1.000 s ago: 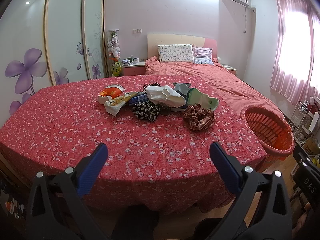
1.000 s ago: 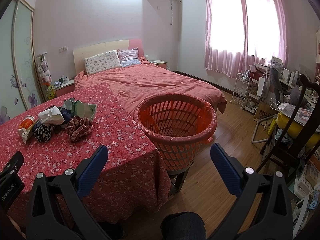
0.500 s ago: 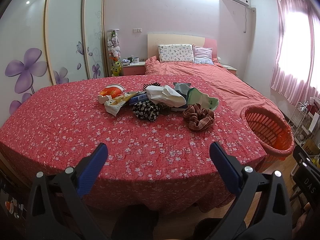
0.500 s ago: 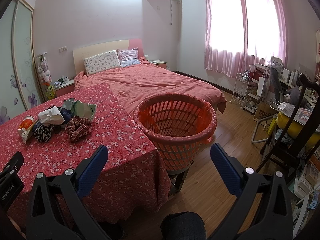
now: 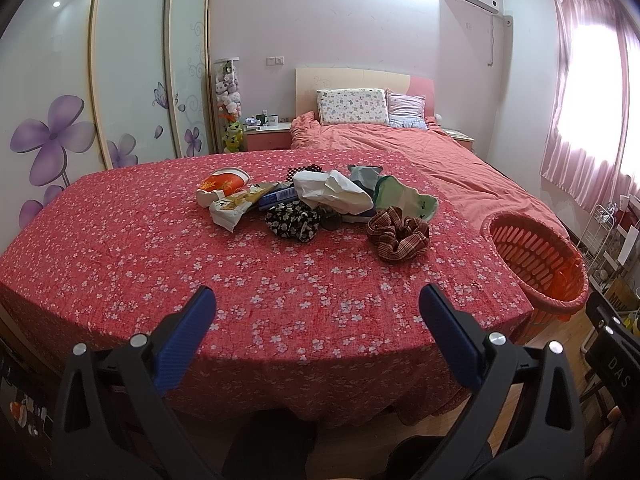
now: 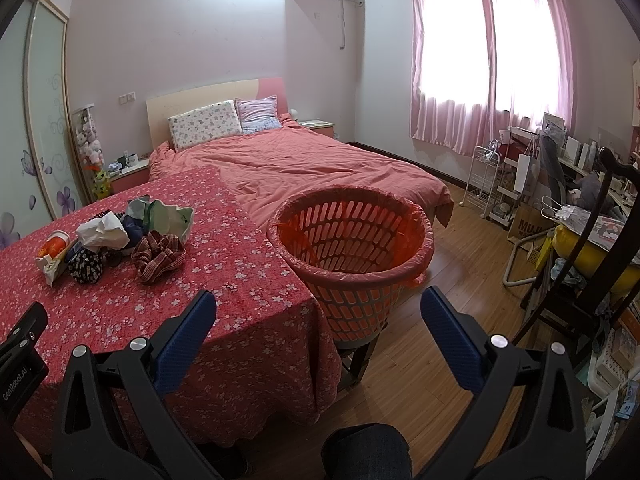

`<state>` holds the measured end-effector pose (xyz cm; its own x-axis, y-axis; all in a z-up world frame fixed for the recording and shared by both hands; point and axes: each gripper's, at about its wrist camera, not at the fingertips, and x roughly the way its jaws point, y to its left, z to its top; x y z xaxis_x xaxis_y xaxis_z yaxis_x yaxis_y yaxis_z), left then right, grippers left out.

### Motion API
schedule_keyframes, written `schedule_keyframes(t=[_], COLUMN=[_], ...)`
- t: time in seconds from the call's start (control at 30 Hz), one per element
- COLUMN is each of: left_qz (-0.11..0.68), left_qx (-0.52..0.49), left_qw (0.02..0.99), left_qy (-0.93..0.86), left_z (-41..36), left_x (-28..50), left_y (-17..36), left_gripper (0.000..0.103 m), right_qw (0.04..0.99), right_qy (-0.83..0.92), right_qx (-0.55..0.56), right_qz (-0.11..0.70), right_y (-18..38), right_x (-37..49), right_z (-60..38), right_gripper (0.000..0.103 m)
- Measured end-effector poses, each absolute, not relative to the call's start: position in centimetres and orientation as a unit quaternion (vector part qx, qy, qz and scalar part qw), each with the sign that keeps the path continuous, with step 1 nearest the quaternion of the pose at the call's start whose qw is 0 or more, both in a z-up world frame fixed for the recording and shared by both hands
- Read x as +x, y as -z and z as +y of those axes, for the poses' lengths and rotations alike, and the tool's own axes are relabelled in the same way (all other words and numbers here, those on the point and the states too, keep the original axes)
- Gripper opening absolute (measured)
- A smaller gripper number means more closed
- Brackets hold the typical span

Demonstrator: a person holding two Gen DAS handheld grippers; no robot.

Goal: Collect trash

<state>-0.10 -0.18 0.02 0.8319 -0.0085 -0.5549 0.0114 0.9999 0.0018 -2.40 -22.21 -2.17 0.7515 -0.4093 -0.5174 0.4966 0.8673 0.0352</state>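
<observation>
On the red floral tablecloth (image 5: 132, 248), the litter sits in one cluster toward the far middle. Reading left to right from your left wrist view: an orange-and-white cup (image 5: 221, 185) on its side, a crumpled snack wrapper (image 5: 234, 206) touching it, a blue packet (image 5: 276, 197), a black floral scrunchie (image 5: 294, 220), a white crumpled paper (image 5: 330, 192) on top of the heap, a pale green bag (image 5: 404, 200), and a plaid scrunchie (image 5: 398, 234) nearest the right edge. Your left gripper (image 5: 316, 308) hangs over the near edge of the cloth, jaws spread wide, nothing between them, well apart from the pile. The orange basket (image 6: 352, 264), lined with an orange bag, stands just beside the table's right corner, on the wood floor side. Your right gripper (image 6: 318, 312) points at the basket, jaws likewise spread and empty. The bed (image 6: 304, 164) lies behind the basket.
</observation>
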Motion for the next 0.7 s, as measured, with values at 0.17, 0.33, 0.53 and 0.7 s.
schedule_keyframes(t=[0.17, 0.33, 0.53, 0.7], left_qz=[0.29, 0.291, 0.291, 0.292], left_qx=[0.003, 0.002, 0.002, 0.002], left_qw=[0.957, 0.957, 0.957, 0.956], left_qy=[0.005, 0.006, 0.006, 0.006], left_z=[-0.29, -0.41, -0.54, -0.69], left_x=[-0.15, -0.22, -0.3, -0.42], left_y=[-0.03, -0.04, -0.05, -0.06], left_gripper=[0.099, 0.099, 0.099, 0.099], right_qw=[0.932, 0.932, 0.932, 0.932], right_qy=[0.243, 0.243, 0.243, 0.243], right_qx=[0.085, 0.086, 0.085, 0.085], right_qz=[0.256, 0.255, 0.256, 0.256], right_y=[2.19, 2.22, 2.28, 2.34], right_x=[-2.47, -2.53, -2.58, -2.63], right_z=[-22.27, -22.32, -22.37, -22.4], right_gripper=[0.101, 0.101, 0.101, 0.101])
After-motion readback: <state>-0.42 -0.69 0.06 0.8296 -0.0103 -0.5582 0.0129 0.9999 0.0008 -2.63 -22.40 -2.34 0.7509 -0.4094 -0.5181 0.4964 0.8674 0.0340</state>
